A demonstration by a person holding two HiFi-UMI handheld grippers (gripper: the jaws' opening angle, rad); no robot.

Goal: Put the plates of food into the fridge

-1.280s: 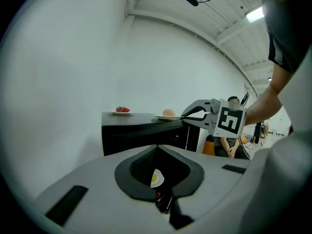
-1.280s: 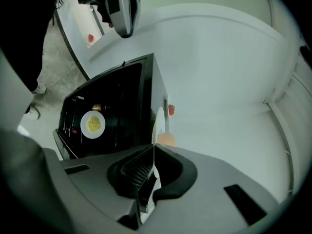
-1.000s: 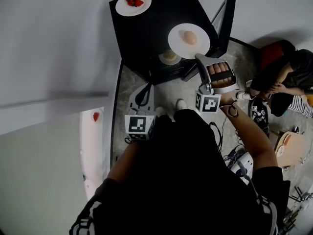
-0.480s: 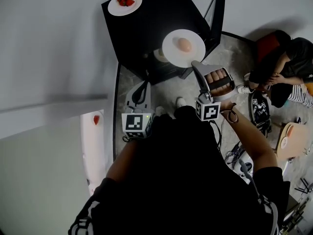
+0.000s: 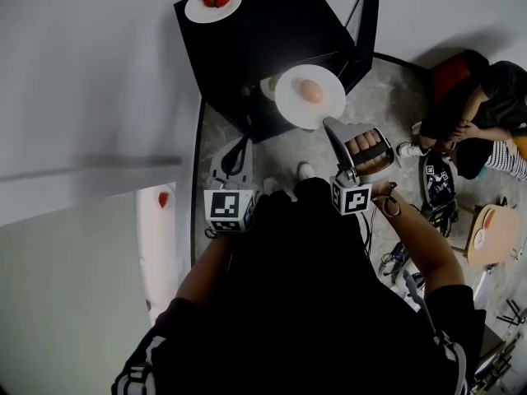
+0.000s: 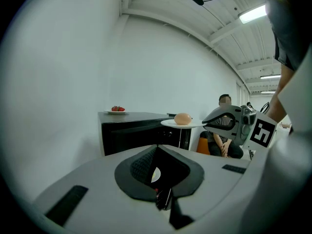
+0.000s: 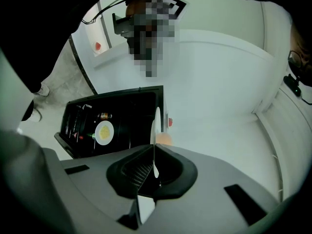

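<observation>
A low black fridge (image 5: 272, 31) stands with its door (image 5: 368, 23) swung open to the right. On its top lies a white plate of strawberries (image 5: 212, 1). Inside sits a plate of yellow food (image 7: 104, 132). My right gripper (image 5: 329, 124) is shut on the rim of a white plate (image 5: 310, 95) carrying a round tan bun (image 5: 311, 90), held level in front of the fridge opening. In the right gripper view that plate (image 7: 155, 130) shows edge-on between the pads. My left gripper (image 5: 239, 148) hangs to the left, short of the fridge, shut on nothing.
A person (image 5: 478, 122) sits on the floor to the right of the fridge door. Cables (image 5: 395, 262) and a wooden board (image 5: 486, 237) lie at the right. A white wall runs along the left, with a small red item (image 5: 162, 197) on a white ledge.
The right gripper and its plate with the bun have shifted nearer me in the head view, from over the fridge's top edge to in front of its opening. The left gripper stayed put.
</observation>
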